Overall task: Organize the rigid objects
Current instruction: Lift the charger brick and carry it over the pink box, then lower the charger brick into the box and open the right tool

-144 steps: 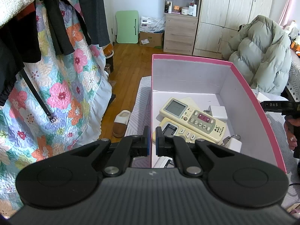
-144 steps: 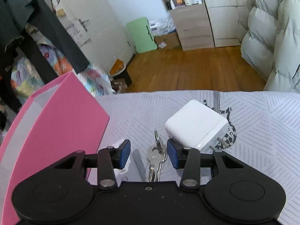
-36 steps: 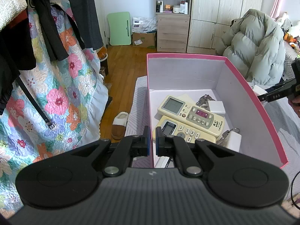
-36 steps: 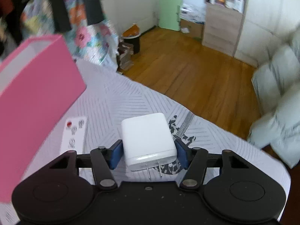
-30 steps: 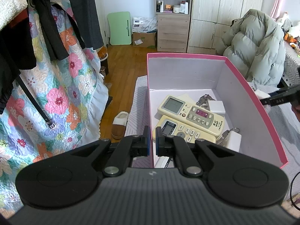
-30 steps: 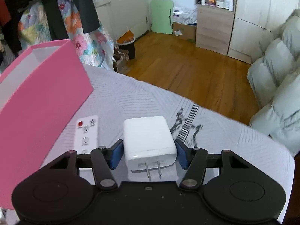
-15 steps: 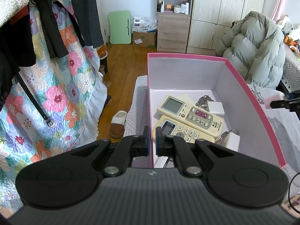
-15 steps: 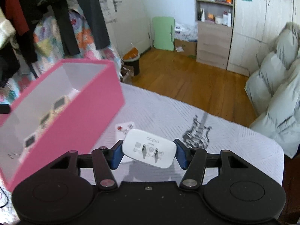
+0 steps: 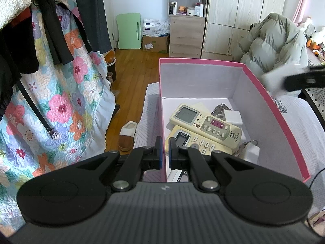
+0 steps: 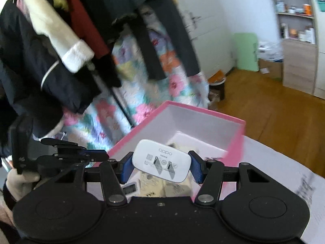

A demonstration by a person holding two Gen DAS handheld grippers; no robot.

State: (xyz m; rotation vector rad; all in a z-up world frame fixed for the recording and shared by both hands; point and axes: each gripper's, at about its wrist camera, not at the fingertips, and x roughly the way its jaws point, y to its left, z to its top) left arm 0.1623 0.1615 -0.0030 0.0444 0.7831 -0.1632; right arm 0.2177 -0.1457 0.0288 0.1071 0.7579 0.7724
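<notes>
My right gripper (image 10: 161,167) is shut on a white OPPO charger (image 10: 161,165), prongs facing the camera, held above the near edge of the pink box (image 10: 235,144). In the left wrist view the charger shows as a white blur (image 9: 272,80) over the box's right wall (image 9: 284,134). My left gripper (image 9: 165,155) is shut on the box's near left wall. Inside lie two cream remotes (image 9: 205,125), keys (image 9: 220,108), a small white charger (image 9: 232,117) and another white plug (image 9: 250,152).
The box stands on a white patterned bed cover (image 9: 300,122). A floral quilt (image 9: 50,101) and dark hanging clothes (image 9: 50,26) are to the left. A slipper (image 9: 127,135) lies on the wood floor. A puffy coat (image 9: 274,42) sits at the right.
My right gripper has lifted the white charger off the bed and swung it left toward and over the pink box. The left gripper has kept its hold on the box wall.
</notes>
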